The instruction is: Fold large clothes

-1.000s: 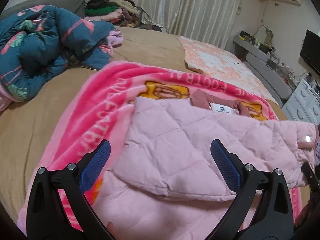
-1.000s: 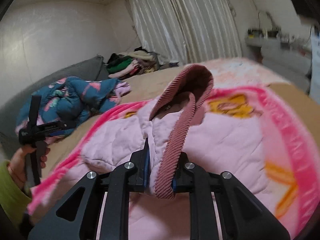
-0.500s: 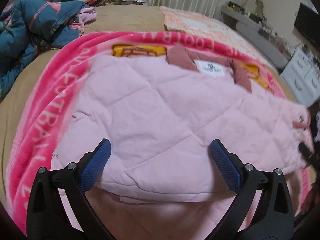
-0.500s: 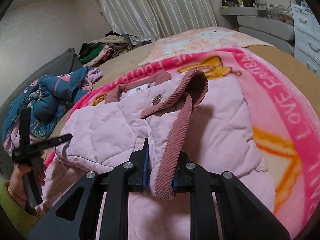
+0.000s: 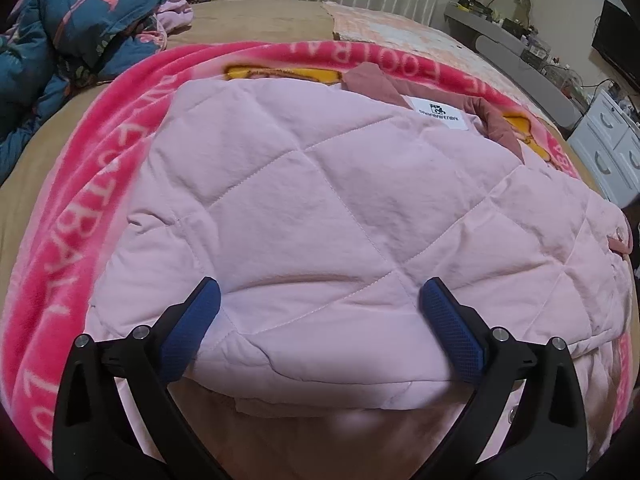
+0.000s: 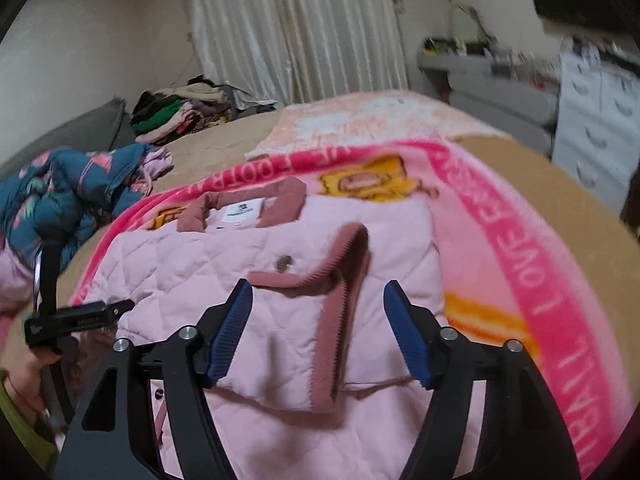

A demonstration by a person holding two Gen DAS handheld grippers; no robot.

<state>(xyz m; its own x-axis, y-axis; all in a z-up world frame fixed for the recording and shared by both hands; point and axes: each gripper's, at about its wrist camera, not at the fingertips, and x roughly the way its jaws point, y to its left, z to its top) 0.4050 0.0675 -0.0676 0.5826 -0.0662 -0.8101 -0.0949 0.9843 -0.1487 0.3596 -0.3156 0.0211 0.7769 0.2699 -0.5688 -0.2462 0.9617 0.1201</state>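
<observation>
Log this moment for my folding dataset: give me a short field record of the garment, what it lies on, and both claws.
garment: pink quilted jacket, lying folded, white neck label facing up
cuff: dark pink ribbed cuff of the sleeve lying across the jacket, between the right claw's fingers but not gripped
surface: pink printed blanket on a tan bed
left claw: open, fingers spread over the jacket's near edge
right claw: open, holding nothing
nearby: blue patterned quilt; clothes pile by the curtains

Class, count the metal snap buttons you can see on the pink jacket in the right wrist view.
1: the snap sits on the folded sleeve, just above the ribbed cuff, on the pink jacket. Folded layers may hide others.
</observation>
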